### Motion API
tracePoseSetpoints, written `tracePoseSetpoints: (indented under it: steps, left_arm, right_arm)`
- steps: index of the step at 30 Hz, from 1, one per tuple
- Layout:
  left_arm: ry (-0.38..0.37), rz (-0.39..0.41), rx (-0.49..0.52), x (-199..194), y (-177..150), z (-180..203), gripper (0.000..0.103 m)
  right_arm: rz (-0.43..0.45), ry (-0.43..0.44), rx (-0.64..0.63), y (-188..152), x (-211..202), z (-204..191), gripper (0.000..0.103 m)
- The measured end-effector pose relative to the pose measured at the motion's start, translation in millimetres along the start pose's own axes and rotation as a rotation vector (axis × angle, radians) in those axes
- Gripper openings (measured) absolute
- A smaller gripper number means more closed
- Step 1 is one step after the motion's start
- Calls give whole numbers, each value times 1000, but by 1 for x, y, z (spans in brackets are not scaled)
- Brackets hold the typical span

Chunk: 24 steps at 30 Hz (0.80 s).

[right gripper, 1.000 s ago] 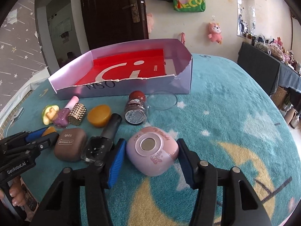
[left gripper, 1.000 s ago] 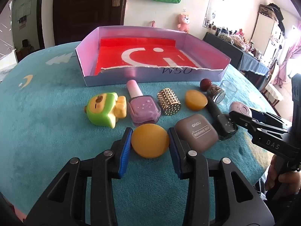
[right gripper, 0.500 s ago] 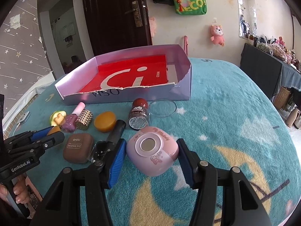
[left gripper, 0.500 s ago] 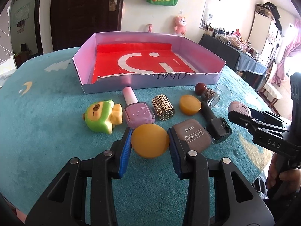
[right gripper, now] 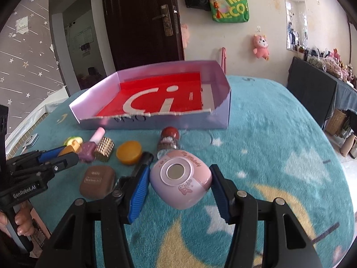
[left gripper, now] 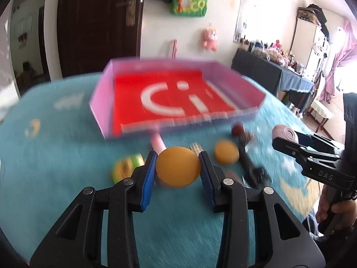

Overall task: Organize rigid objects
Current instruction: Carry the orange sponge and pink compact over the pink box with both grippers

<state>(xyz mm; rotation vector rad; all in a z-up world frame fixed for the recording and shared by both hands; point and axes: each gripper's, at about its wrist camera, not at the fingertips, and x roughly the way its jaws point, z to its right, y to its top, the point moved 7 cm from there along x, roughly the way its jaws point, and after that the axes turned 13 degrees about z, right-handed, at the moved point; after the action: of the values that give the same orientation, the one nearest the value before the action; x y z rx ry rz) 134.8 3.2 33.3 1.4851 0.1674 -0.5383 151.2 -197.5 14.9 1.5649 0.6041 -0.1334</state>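
Observation:
My left gripper (left gripper: pixel 177 169) is shut on an orange round puck (left gripper: pixel 177 169) and holds it above the table, in front of the pink box with a red floor (left gripper: pixel 178 93). My right gripper (right gripper: pixel 179 184) is shut on a pink My Melody case (right gripper: pixel 180 179), lifted off the table. The box (right gripper: pixel 154 102) stands at the back of the table. On the table remain a second orange puck (right gripper: pixel 129 152), a brown case (right gripper: pixel 98 183), a gold cylinder (right gripper: pixel 104 149), a purple nail-polish bottle (right gripper: pixel 90 148) and a green toy (right gripper: pixel 72 141).
A small jar with a red cap (right gripper: pixel 168 139), a clear glass lid (right gripper: pixel 197 139) and a black object (right gripper: pixel 142 160) lie on the teal cloth (right gripper: pixel 279 147). The left gripper shows at the left in the right wrist view (right gripper: pixel 55 159).
Both grippers have lifted their objects off the table. The left gripper with the orange puck has risen and moved toward the box; its view is blurred with motion.

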Motion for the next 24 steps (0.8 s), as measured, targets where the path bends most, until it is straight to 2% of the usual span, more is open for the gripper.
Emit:
tracePoseSetpoints:
  steps: [3,5,8,11,15,24]
  left_arm:
    - [-19,13,16,8,30,-7,36]
    - [-1,11,57,18,46,-11,36]
    - [-3,-20,113,38,63,-13,36]
    - [2,-88,145,60,70,-16,36]
    - [17,-166,190,89,73,-22,36]
    - [57,-322,204,126,55,-32,36]
  right_arm:
    - [34,15,1,22,2,2,57]
    - [53,27,-17,42,8,2,57]
    - [52,51,-47,68,22,0,57]
    - [15,62,-83,88,46,1,57]
    - [-80,77,-115,102,84,0,57]
    - [-253,82,-152,100,140,-3,57]
